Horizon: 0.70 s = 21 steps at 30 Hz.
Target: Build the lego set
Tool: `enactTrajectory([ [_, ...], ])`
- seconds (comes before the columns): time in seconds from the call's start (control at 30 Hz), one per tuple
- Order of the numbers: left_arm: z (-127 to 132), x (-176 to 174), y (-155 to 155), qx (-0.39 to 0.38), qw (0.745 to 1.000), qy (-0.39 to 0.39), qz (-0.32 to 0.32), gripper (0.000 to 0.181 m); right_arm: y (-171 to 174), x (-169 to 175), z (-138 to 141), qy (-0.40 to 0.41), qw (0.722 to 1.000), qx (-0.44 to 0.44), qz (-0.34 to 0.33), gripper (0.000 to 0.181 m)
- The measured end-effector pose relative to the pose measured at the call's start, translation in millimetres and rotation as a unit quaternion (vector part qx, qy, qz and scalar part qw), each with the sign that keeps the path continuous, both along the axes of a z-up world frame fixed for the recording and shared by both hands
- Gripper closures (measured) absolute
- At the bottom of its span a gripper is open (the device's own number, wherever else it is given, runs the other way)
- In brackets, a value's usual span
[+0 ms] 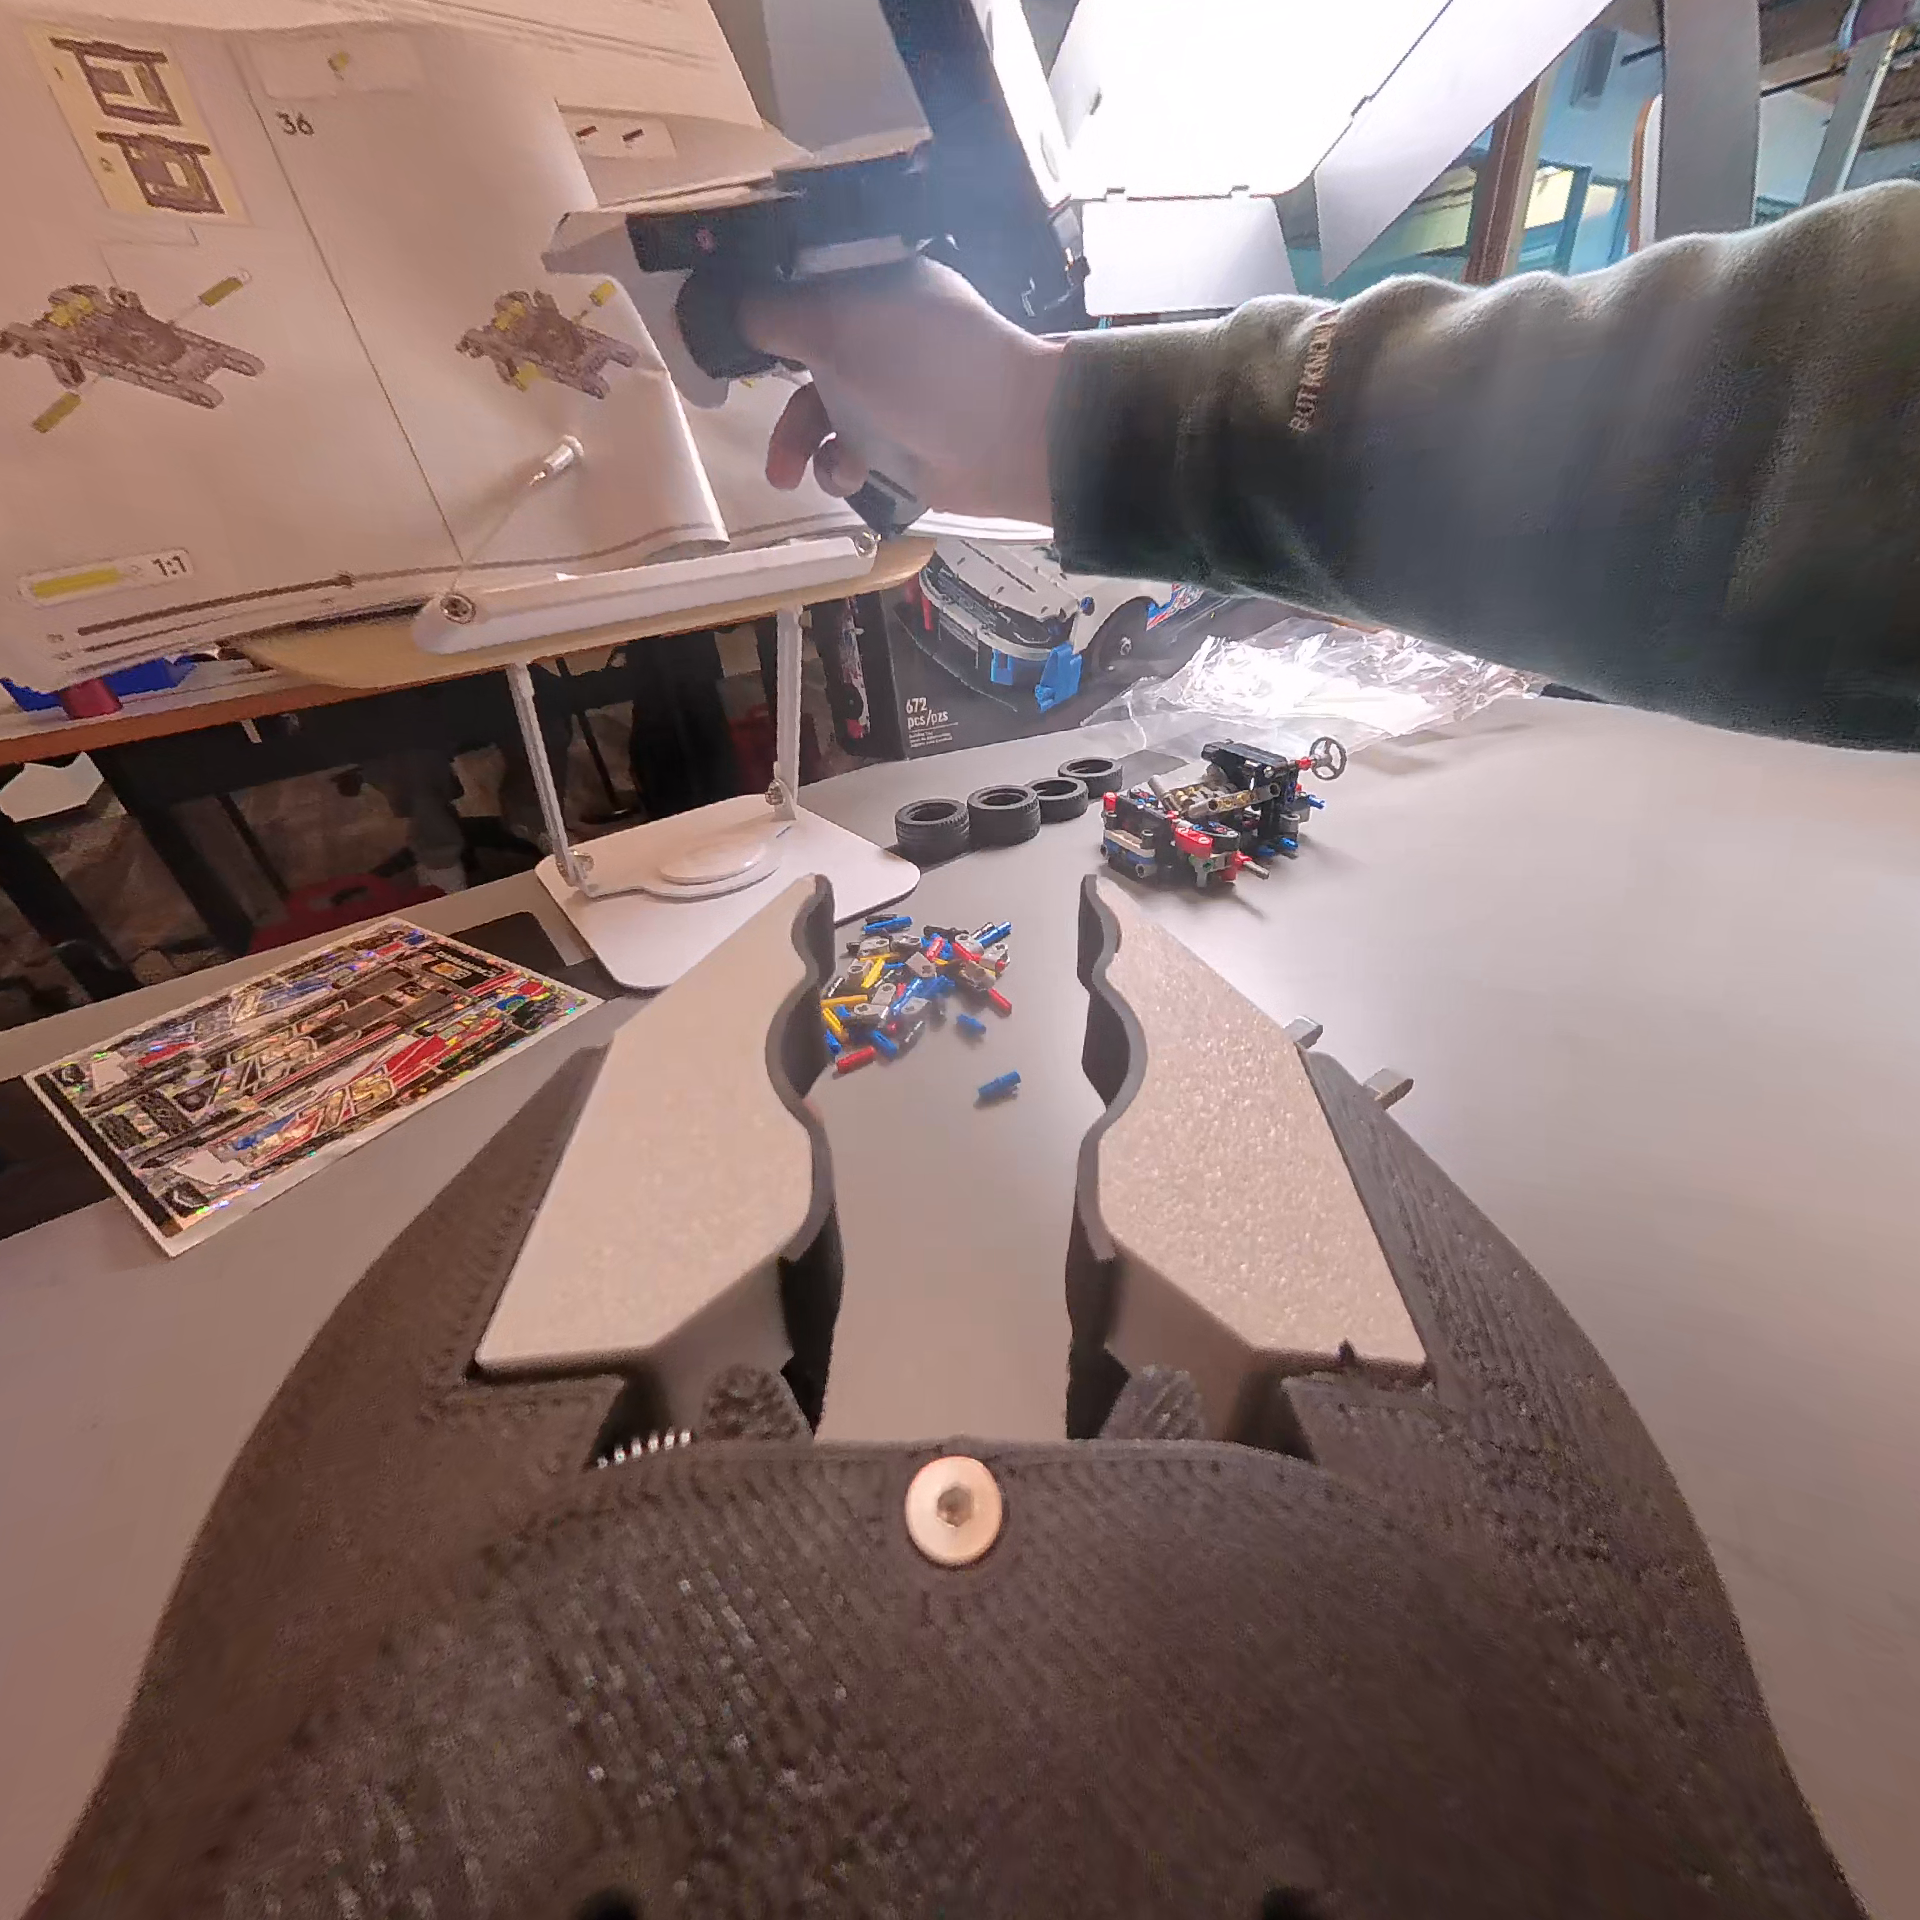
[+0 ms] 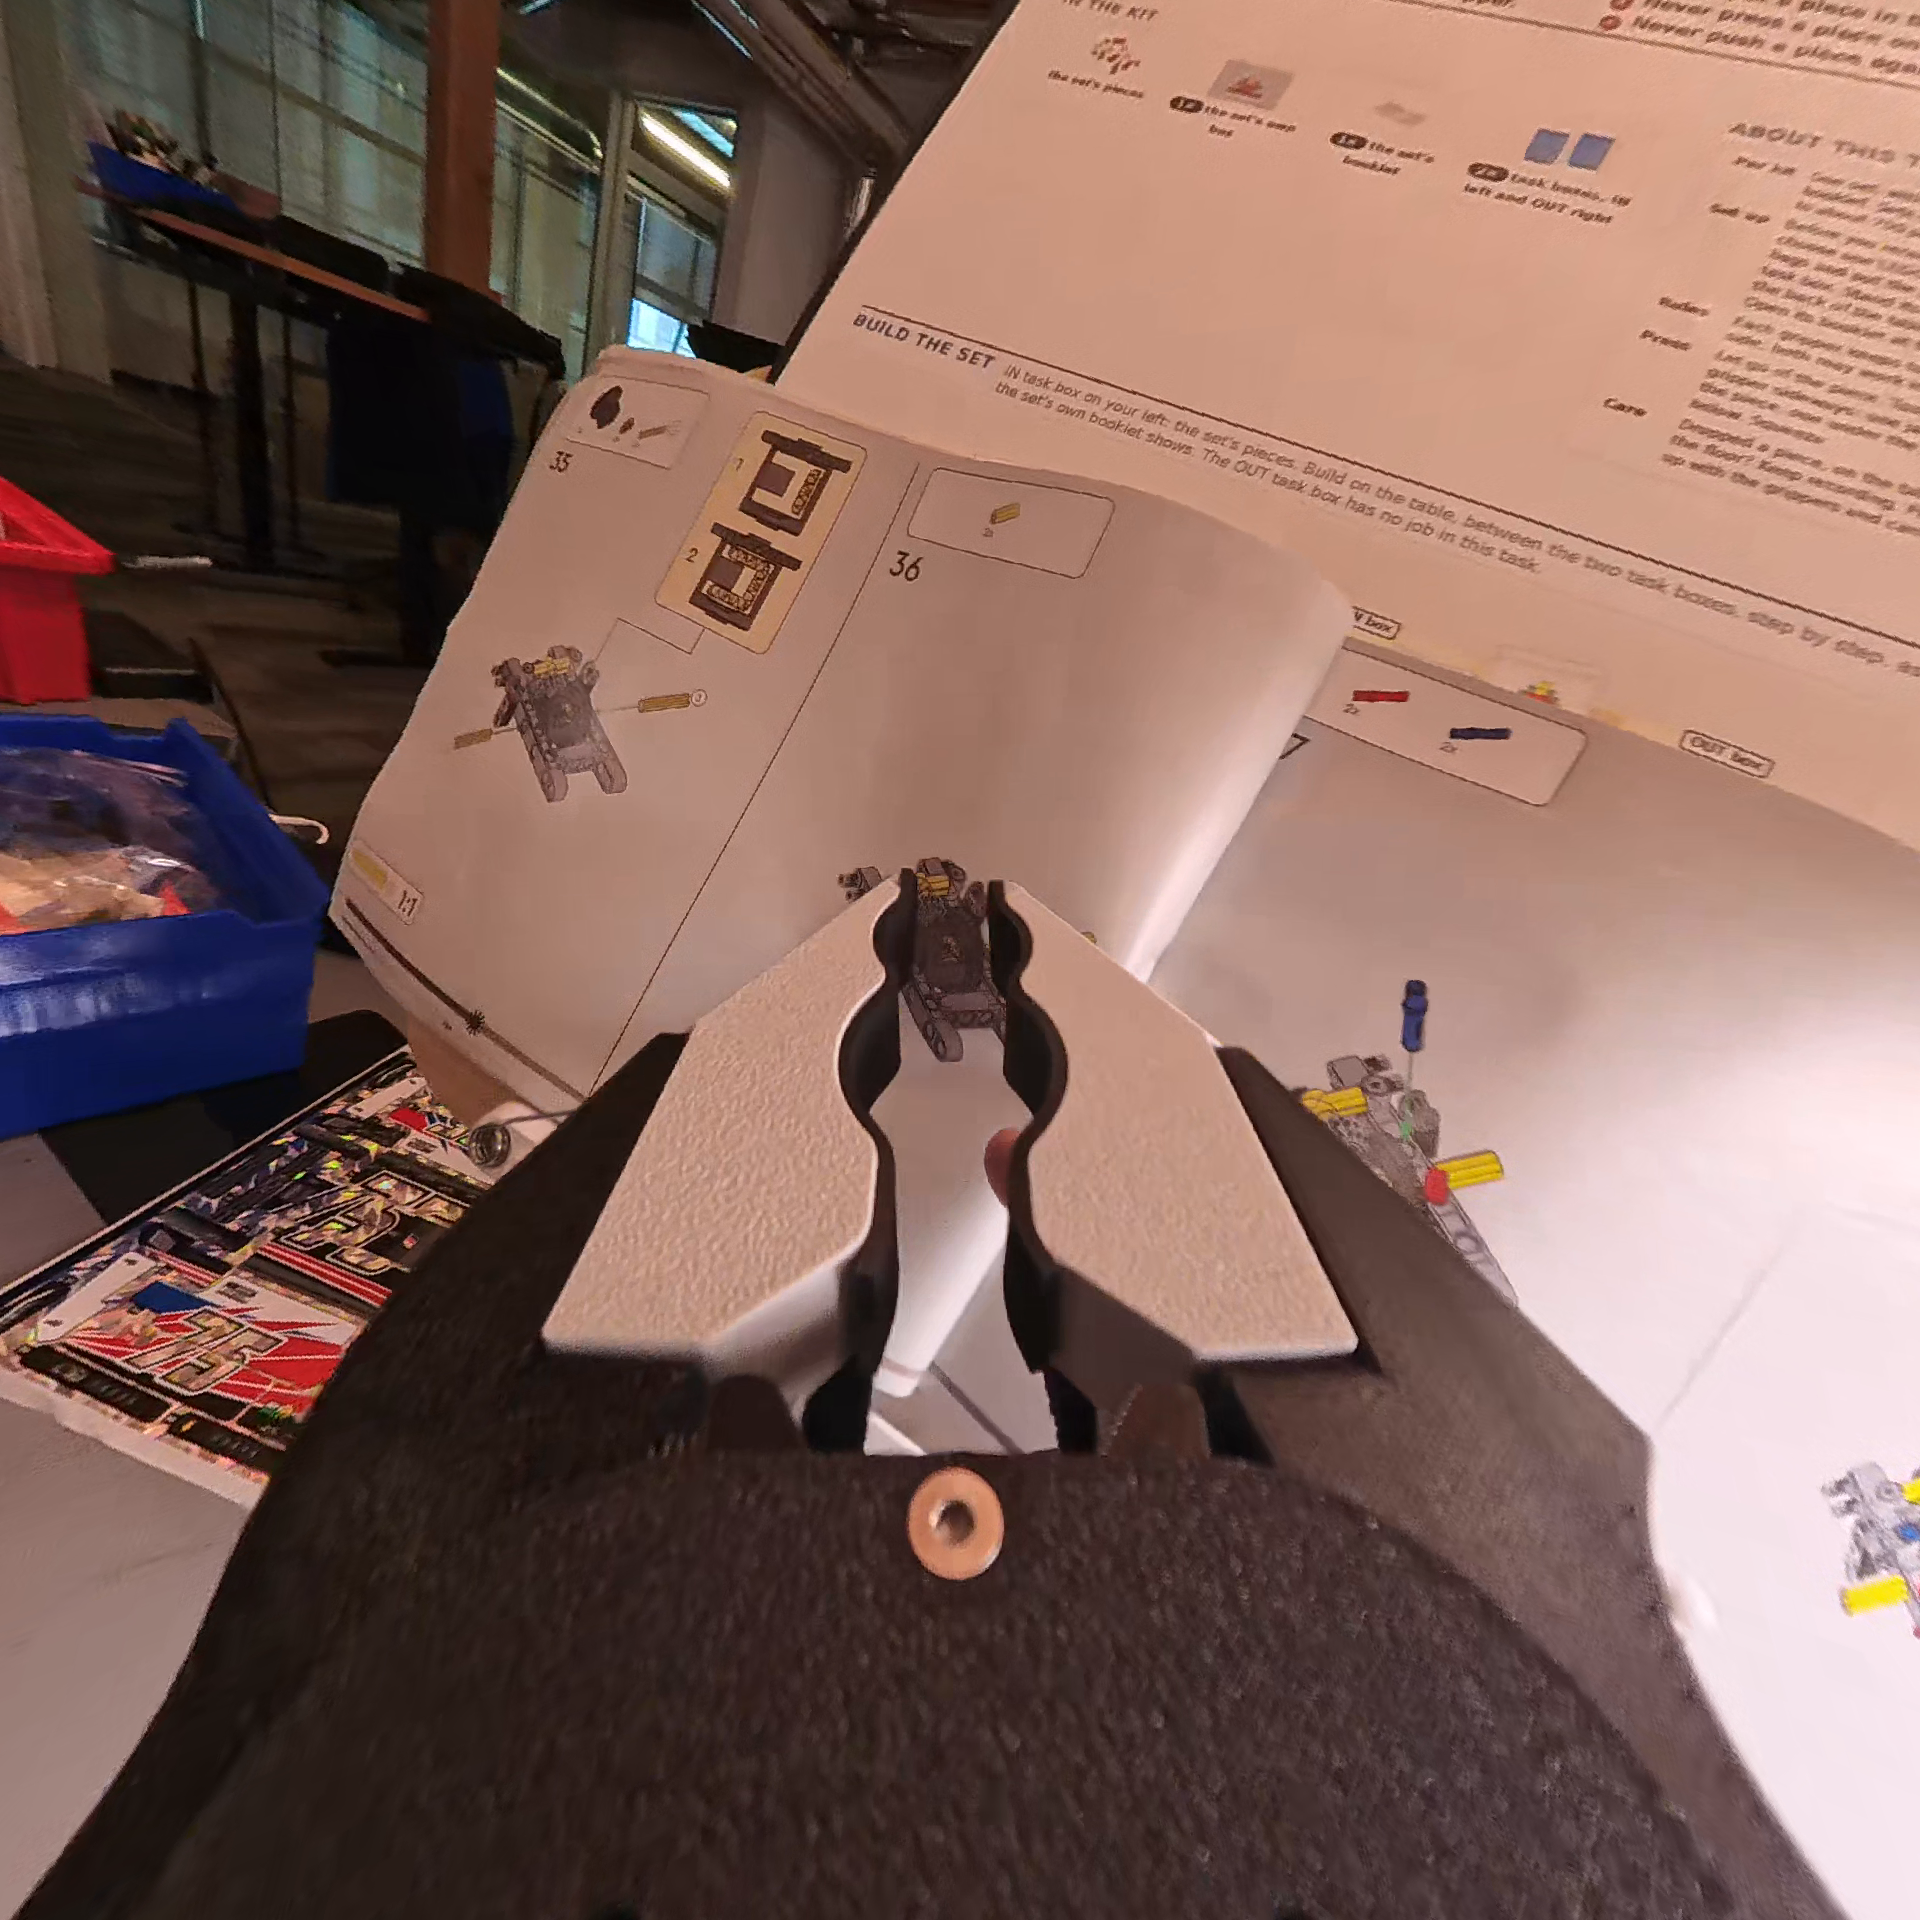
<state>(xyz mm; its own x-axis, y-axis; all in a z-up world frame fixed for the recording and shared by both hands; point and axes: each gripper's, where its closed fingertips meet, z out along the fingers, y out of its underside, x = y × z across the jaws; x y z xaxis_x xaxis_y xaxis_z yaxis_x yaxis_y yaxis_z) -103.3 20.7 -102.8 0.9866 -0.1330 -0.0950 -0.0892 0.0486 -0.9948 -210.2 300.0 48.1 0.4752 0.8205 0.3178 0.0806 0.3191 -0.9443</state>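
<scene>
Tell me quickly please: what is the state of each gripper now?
Left gripper: open, empty, above the table.
Right gripper: partly open, at the curled page of the booklet; whether it grips the page cannot be told.

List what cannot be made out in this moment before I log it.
- Right hand-held gripper, right wrist view: its fingers nearly meet at a curling page of the booklet; whether they pinch it is unclear.
- Pile of small pieces, left wrist view: too small to sort, partly behind the open left hand-held gripper.
- Partly built car, left wrist view: too distant for detail.
- Blue bin, right wrist view: cut off by the left edge.
</scene>
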Motion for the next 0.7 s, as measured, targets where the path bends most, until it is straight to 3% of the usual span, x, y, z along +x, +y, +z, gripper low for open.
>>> enactTrajectory([
  [0.47,9,-4,-4,0.011,1.0,-0.012,0.003,0.141,4,-43,54,0.014,1.0,0.016,-0.015,0.173],
  [0.7,9,-12,-4,0.007,1.0,-0.004,0.023,0.143,6,-35,57,0.019,1.0,-0.006,-0.011,0.173],
])
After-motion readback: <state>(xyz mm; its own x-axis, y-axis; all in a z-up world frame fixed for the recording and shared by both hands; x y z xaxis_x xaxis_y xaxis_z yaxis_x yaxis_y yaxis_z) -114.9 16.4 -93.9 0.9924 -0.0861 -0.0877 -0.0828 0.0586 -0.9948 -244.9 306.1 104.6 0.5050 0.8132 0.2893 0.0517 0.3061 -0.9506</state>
